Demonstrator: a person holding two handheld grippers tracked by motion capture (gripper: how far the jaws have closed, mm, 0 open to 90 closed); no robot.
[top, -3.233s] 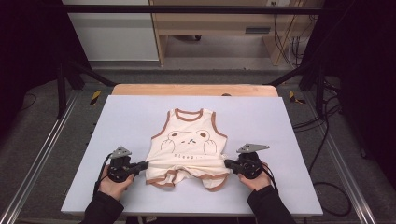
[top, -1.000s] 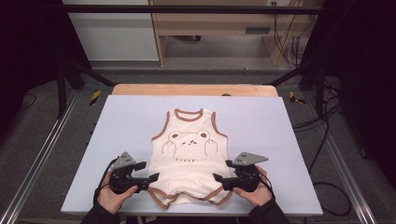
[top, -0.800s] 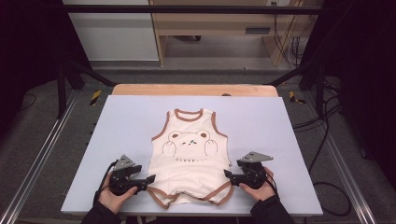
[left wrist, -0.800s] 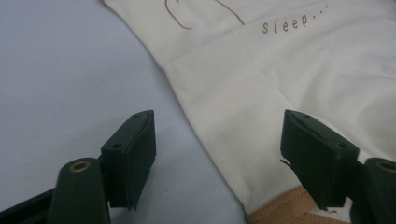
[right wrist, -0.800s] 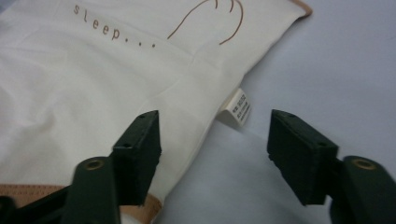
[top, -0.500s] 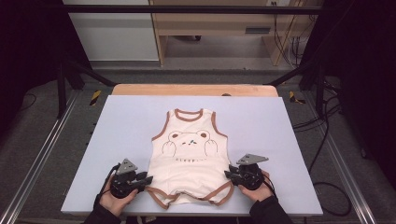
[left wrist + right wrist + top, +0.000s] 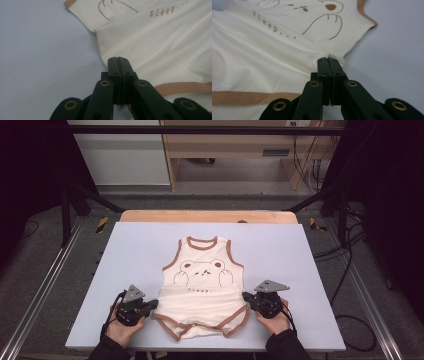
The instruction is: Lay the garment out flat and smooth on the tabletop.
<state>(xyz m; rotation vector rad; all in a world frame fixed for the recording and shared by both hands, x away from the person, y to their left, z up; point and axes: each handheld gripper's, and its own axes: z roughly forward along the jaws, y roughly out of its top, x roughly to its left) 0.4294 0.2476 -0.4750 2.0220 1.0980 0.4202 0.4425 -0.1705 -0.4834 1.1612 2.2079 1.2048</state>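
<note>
Now both hand-held grippers, left [image 7: 150, 305] and right [image 7: 248, 297], have just closed, pinching the romper's [image 7: 200, 290] side edges at lower centre; next, lift together evenly.

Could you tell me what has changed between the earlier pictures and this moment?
Both hands slid back toward the near table edge, along the sides of the bodysuit. The left gripper and the right gripper have just been closing their jaws, each now pinching the bodysuit's side edge. Its rumpled lower part now lies flatter. The bear print and the table stayed as they were.
</note>
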